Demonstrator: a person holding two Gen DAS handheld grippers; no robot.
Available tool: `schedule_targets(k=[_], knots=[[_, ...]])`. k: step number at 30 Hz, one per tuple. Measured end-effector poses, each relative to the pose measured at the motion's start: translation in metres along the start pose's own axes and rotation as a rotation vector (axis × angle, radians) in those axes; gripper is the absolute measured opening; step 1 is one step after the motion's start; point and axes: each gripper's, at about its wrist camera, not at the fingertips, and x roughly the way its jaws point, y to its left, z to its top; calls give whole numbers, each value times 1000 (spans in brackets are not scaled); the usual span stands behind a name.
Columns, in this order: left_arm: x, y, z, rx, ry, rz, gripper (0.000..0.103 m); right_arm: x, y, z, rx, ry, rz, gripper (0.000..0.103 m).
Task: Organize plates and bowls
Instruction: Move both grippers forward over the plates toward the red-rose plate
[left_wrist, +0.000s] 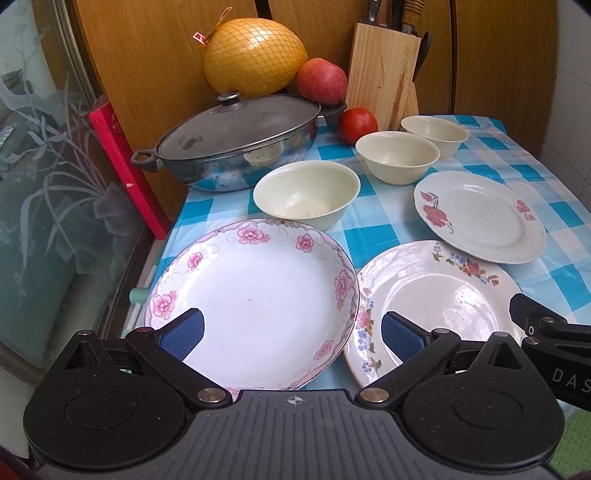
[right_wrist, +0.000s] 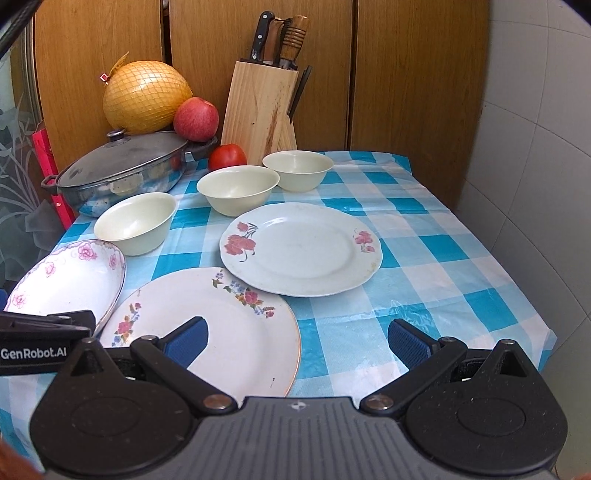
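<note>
Three plates and three cream bowls lie on a blue checked tablecloth. A deep pink-flowered plate (left_wrist: 258, 295) (right_wrist: 70, 280) is front left. A gold-rimmed flowered plate (left_wrist: 443, 302) (right_wrist: 221, 325) lies beside it. A red-flowered plate (left_wrist: 484, 218) (right_wrist: 301, 249) lies further back. The bowls stand behind: near (left_wrist: 306, 192) (right_wrist: 136, 221), middle (left_wrist: 397, 155) (right_wrist: 238, 188), far (left_wrist: 434, 133) (right_wrist: 297, 168). My left gripper (left_wrist: 291, 336) is open over the pink plate's near rim. My right gripper (right_wrist: 297, 343) is open over the gold-rimmed plate's right edge.
A lidded steel pan (left_wrist: 236, 144) (right_wrist: 122, 170) stands at the back left, with a netted pomelo (left_wrist: 255, 55), an apple (left_wrist: 321, 81), a tomato (left_wrist: 358, 123) and a wooden knife block (left_wrist: 384, 77) (right_wrist: 258, 110) behind. The table's right edge (right_wrist: 517, 266) drops off near a tiled wall.
</note>
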Motion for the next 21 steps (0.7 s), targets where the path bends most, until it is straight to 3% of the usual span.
schedule_targets(k=[21], knots=[[2, -4, -3, 14, 22, -11, 103, 3, -3, -1, 12, 14, 8, 102]])
